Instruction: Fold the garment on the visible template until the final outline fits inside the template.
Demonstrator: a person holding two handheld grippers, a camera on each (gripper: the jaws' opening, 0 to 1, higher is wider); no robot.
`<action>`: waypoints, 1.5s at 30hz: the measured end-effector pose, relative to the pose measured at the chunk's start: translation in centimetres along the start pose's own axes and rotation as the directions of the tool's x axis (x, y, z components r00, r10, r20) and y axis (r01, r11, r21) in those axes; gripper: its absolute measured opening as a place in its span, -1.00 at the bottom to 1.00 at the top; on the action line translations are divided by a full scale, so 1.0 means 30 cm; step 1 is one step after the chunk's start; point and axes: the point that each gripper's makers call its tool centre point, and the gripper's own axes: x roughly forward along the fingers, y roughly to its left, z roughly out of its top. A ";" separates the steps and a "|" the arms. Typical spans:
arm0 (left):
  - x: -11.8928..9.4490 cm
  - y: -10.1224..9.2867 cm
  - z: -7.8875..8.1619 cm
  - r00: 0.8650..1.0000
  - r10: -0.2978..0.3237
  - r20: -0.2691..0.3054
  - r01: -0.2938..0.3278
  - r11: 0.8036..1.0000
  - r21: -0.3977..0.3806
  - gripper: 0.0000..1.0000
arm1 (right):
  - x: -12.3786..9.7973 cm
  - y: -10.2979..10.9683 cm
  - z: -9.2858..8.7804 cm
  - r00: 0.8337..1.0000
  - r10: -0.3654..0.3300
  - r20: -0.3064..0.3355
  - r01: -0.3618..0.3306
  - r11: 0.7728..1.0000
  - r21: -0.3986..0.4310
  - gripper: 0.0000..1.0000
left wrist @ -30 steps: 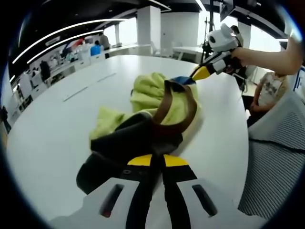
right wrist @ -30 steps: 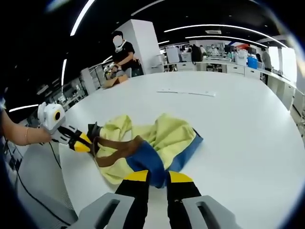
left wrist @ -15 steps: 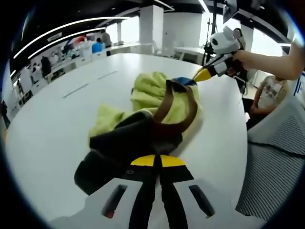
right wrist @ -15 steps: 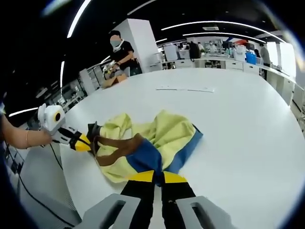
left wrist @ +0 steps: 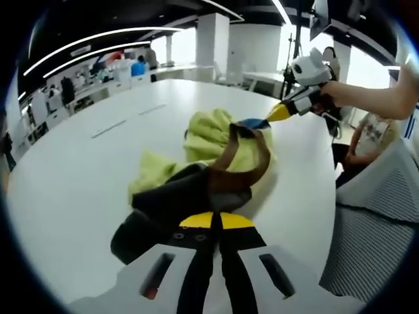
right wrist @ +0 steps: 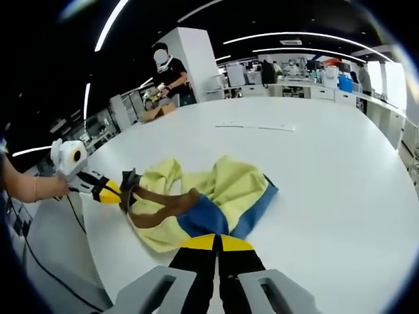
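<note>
A crumpled yellow-green garment [right wrist: 196,196] with blue, brown and black panels lies bunched on a large white desk [right wrist: 314,163]. The left gripper [left wrist: 216,219] has its jaws pressed together on the garment's black end at the near edge of the left gripper view. The right gripper [right wrist: 217,242] is likewise clamped on the blue edge of the garment. Each gripper appears in the other's view, held by a bare forearm [left wrist: 370,98]. A person [right wrist: 170,75] stands beyond the desk.
</note>
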 end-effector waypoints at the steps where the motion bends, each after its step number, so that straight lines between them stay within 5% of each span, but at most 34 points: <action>1: -0.003 0.000 0.003 1.000 0.001 0.002 -0.001 1.000 0.000 -1.00 | -0.003 0.002 0.003 1.000 0.001 0.001 -0.001 1.000 0.000 -1.00; 14: -0.087 0.047 0.136 0.993 0.054 0.101 -0.054 0.999 0.001 -1.00 | -0.047 0.010 0.116 0.998 -0.036 0.055 0.042 0.993 -0.109 -1.00; 30: -0.146 0.194 0.378 0.959 0.163 0.232 -0.159 0.987 -0.035 -1.00 | -0.047 0.012 0.301 0.989 -0.058 0.136 0.088 0.971 -0.222 -1.00; 45: -0.091 0.332 0.463 0.938 0.251 0.238 -0.235 0.967 -0.094 -1.00 | 0.004 -0.059 0.427 0.979 -0.092 0.183 0.130 0.969 -0.209 -1.00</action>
